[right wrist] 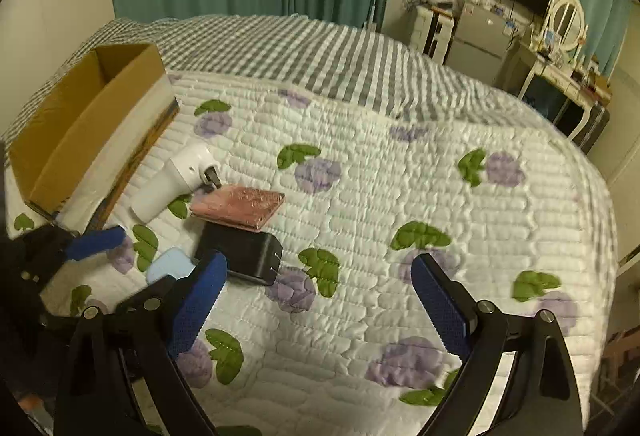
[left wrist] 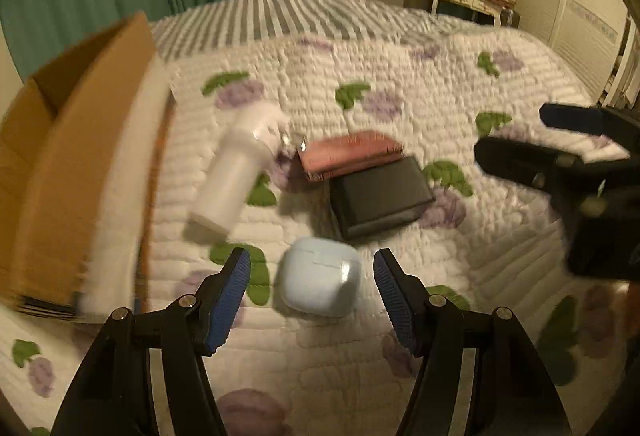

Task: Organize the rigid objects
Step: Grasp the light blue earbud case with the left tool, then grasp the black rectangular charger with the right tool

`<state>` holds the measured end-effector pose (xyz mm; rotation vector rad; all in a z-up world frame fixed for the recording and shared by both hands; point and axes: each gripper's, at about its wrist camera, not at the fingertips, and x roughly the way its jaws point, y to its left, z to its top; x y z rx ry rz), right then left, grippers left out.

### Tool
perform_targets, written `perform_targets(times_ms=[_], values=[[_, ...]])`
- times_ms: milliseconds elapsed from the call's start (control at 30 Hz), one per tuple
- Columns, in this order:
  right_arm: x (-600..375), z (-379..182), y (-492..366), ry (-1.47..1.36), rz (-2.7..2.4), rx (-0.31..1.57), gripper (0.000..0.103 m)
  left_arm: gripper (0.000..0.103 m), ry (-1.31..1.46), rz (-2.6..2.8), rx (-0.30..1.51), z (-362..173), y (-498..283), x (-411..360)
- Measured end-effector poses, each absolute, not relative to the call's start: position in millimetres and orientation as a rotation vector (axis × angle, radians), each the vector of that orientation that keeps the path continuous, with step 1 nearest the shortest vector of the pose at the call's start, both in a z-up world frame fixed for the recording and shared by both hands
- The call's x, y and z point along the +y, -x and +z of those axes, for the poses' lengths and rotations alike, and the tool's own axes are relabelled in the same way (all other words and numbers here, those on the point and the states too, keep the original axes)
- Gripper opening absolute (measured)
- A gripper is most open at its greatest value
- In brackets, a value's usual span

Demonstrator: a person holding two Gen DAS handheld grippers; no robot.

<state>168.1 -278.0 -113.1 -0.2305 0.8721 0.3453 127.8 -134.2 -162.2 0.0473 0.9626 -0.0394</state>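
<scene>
On the quilted bed lie a pale blue earbud case (left wrist: 318, 278), a black charger block (left wrist: 380, 196), a pink wallet (left wrist: 348, 154) and a white handheld device (left wrist: 236, 172). My left gripper (left wrist: 312, 292) is open, its fingers on either side of the blue case, just above it. My right gripper (right wrist: 320, 300) is open and empty over bare quilt, to the right of the objects; it also shows in the left wrist view (left wrist: 520, 136). The right wrist view shows the charger (right wrist: 240, 254), wallet (right wrist: 238, 206), white device (right wrist: 172, 182) and blue case (right wrist: 168, 264).
An open cardboard box (left wrist: 60, 164) lies on the bed's left side, beside the white device; it also shows in the right wrist view (right wrist: 88, 116). Green curtains, a TV, a small fridge and a dressing table stand beyond the bed.
</scene>
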Motion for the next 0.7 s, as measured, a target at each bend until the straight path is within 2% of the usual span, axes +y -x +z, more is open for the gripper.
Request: perform_targets(times_ms=[200, 267, 333, 700], values=[[-279, -122, -180, 0.195, 0.36, 0.904, 0.094, 0.067, -0.041, -0.048, 0.999, -193, -137, -136], [-276, -125, -183, 0.199, 0.363, 0.914, 0.094, 0.063, -0.044, -0.067, 0.983, -194, -138, -138], [-273, -129, -187, 0.205, 0.367, 0.93, 0.094, 0.051, -0.055, -0.076, 0.975, -195, -138, -141], [-259, -138, -189, 0.247, 0.386, 0.956, 0.094, 0.051, 0.02, 0.091, 0.878, -164, -120, -112]])
